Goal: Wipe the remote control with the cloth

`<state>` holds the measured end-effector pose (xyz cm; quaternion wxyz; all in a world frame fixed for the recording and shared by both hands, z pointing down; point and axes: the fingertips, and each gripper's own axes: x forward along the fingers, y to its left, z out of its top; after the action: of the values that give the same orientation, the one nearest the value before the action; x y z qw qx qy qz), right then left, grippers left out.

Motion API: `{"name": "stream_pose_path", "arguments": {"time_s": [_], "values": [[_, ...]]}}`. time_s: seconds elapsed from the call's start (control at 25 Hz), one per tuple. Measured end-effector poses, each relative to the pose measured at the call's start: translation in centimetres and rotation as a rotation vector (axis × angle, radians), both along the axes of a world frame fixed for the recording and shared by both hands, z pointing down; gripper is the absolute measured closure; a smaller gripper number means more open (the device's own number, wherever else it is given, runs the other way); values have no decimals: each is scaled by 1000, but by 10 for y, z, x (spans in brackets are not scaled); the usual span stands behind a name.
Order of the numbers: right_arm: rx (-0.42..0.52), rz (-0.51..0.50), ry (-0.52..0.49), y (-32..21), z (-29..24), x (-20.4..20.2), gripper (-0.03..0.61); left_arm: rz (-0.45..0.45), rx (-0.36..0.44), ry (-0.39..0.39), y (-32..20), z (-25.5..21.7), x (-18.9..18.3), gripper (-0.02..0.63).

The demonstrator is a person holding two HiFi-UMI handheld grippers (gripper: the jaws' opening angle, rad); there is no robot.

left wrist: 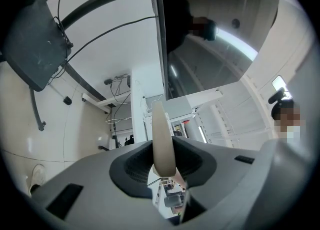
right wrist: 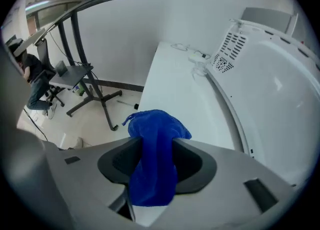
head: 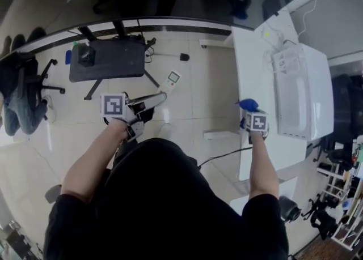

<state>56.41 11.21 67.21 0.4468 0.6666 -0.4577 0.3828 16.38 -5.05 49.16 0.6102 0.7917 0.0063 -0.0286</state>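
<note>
Remote control [head: 172, 79], white and slim with a small screen, sticks lengthwise out of the left gripper [head: 160, 97], clamped at its near end, over the floor well left of the table's [head: 249, 60] left edge, where the right gripper [head: 248, 113] stands wide around the blue cloth [head: 247, 105].

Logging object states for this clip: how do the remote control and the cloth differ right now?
The remote control is white and rigid; the cloth is blue and bunched. The remote control sticks out over the floor from the left gripper; the cloth is over the white table. Both sit between a gripper's jaws.
</note>
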Motion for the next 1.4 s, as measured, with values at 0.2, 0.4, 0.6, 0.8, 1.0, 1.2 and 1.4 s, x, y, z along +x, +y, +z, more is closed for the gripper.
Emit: {"name": "stream_pose_path", "arguments": {"time_s": [0.2,0.4,0.6,0.8,1.0,1.2,1.4], "values": [[94,-34,0,-20,-5,0,460,-29,24,9,-2,-8,-12,502],[347,-195,-30,-73,-84,-76,472,-18,75,3,-1,-22,-27,502],[716,-590,-219,-141,-233,-267,472,-8,155,-40,-4,-30,-38,500],[778,-886,-414,-151,-285,-402,472,-15,198,-36,-3,-45,-41,500],[699,-1001,-432,-156,-277,-456,472,26,317,-90,3,-50,-54,500],[685,-1036,-310,-162,-280,-462,472,31,393,-119,4,-55,-73,500],[707,-1065,-167,-173,-283,-463,471,-1,354,-95,2,-58,-85,499]]}}
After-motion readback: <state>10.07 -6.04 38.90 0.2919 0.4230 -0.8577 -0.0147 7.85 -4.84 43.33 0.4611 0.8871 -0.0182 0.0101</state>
